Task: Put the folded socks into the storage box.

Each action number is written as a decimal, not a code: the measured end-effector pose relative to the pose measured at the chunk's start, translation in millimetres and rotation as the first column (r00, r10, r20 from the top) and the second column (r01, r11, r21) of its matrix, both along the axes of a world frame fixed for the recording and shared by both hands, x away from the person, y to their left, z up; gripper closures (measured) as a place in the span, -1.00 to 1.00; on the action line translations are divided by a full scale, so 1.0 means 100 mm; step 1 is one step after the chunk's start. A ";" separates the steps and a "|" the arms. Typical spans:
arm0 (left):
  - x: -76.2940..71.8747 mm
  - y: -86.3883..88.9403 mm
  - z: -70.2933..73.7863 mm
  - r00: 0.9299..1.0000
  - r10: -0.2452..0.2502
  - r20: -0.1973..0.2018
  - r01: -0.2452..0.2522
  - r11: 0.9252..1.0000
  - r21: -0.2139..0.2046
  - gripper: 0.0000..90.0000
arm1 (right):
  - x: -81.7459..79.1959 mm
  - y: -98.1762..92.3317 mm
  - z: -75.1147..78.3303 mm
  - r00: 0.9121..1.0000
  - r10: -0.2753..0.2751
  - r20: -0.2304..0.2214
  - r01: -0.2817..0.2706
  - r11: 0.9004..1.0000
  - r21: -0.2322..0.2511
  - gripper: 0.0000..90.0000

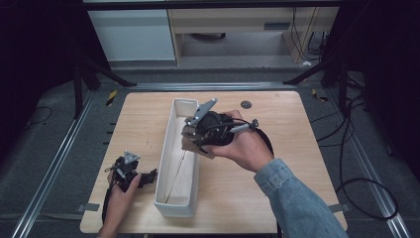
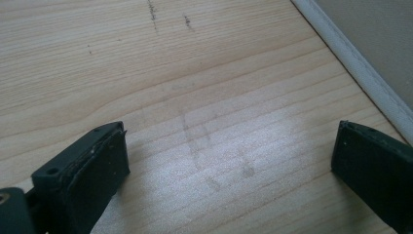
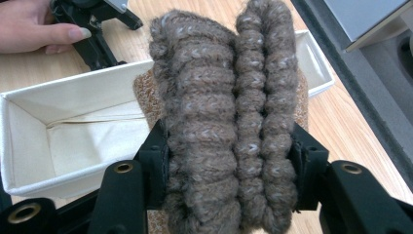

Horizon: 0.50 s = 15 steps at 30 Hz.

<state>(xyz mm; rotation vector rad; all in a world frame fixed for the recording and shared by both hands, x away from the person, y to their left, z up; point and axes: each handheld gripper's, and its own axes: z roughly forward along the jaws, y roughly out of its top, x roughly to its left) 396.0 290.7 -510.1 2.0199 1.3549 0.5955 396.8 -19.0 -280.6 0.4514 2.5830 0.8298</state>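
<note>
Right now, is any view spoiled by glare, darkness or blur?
Left gripper view: a pale sheen on the light wooden tabletop, grain readable. High view: dark surroundings, table lit. Right gripper view: the brown knitted woollen bundle is sharp; background corner soft.

My right black two-jaw gripper (image 3: 229, 161) holds a brown-grey knitted woollen roll (image 3: 221, 122), ribbed and flecked with paler stitches, above my long cream-white fabric box (image 1: 174, 158), whose lining is the same plain off-white with a thin dark crease line. My left black two-jaw gripper (image 2: 229, 165) carries a grey three-cornered plate, and under it my light, pale-blond wooden table (image 2: 195, 73) shows fine straight grain, a few small dark scuff marks and a round dark grey dot near its far edge. My sleeve (image 1: 297, 198) is washed blue denim.
</note>
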 end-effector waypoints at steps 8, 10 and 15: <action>0.00 0.00 0.00 1.000 0.000 0.000 0.000 1.000 0.000 -1.00 | -0.02 0.13 -0.01 1.000 0.023 -0.004 -0.023 1.000 -0.013 0.05; 0.00 0.00 0.00 1.000 0.000 0.000 0.000 1.000 0.000 -1.00 | -0.02 0.15 -0.02 1.000 0.025 -0.004 -0.025 1.000 -0.014 0.05; 0.00 0.00 0.00 1.000 0.000 -0.001 0.000 1.000 0.000 -1.00 | -0.04 0.22 -0.04 0.999 0.037 -0.009 -0.037 0.999 -0.022 0.05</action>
